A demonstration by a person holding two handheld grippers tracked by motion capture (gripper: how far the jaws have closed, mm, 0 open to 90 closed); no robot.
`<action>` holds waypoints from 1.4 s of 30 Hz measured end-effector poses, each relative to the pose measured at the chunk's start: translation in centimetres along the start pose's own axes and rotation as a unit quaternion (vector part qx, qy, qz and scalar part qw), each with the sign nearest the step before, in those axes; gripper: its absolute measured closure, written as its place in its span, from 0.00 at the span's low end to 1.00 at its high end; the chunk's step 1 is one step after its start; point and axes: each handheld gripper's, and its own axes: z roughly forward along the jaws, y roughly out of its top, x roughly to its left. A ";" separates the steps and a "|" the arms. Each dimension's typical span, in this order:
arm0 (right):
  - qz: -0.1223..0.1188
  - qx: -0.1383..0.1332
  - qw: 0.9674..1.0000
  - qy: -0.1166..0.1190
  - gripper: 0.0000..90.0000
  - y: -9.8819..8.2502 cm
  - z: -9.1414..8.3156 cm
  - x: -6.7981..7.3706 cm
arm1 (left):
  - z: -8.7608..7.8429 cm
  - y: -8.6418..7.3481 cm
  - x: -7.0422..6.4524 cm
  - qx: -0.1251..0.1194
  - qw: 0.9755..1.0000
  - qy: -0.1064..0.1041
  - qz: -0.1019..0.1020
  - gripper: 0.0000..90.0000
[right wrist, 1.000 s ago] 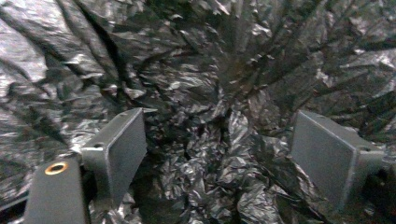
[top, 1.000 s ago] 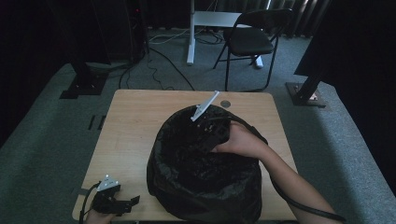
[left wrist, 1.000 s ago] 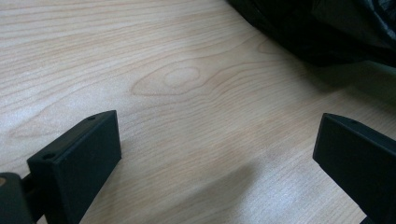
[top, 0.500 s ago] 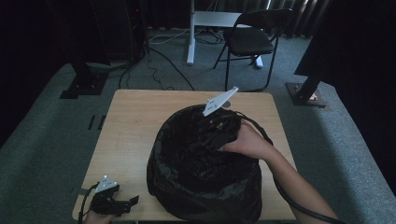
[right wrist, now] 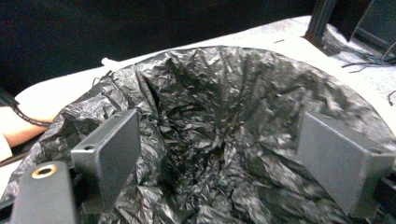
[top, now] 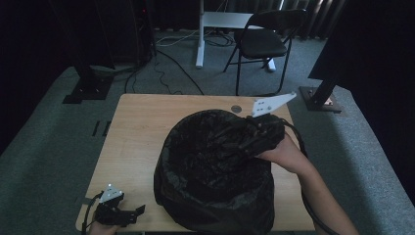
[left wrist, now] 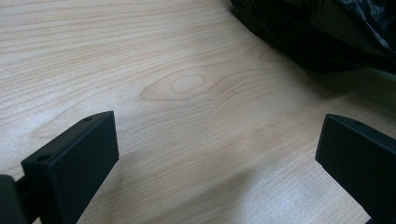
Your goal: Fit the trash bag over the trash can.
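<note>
Black bin bag (top: 215, 171) is seen standing on the wooden tabletop (top: 142, 127), a little toward the right side and near the front edge. Its crinkly plastic is folded over a round rim, and the mouth is wide open at the top. The right hand-held gripper (top: 262, 128) is held at the far right edge of the bag's rim by the person's right hand (top: 286, 154), and a grey plate (top: 271, 104) is seen sticking up from it. In the right gripper view, the two black jaws are spread far apart over the open mouth of the bag (right wrist: 224, 140), and nothing is held between them. The dark, wrinkly inside of the bag is seen between the jaws. The left hand-held gripper (top: 122, 211) is kept low at the front left corner of the tabletop, well apart from the bag. In the left gripper view, its jaws are also spread wide, nothing is held, and bare light wood (left wrist: 187, 93) is seen between them. A bit of the black bag (left wrist: 322, 32) is seen in the top right corner of that view. A small round cap (top: 236, 108) is set in the tabletop just behind the bag. A dark folding chair (top: 262, 44) is seen on the grey floor beyond the tabletop.
</note>
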 end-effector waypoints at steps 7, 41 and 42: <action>0.014 -0.035 0.999 -0.012 0.15 -1.9 -2.3 -0.4 | 0.1 0.0 0.0 0.002 1.000 -0.001 0.001 0.00; 0.103 -0.138 0.982 -0.084 0.14 -15.4 -6.6 -1.5 | 0.2 -0.4 0.3 0.010 1.000 -0.006 -0.005 0.00; 0.107 -0.139 0.981 -0.083 0.14 -15.9 -6.5 -1.5 | 0.2 -0.4 0.3 0.011 1.000 -0.005 -0.005 0.00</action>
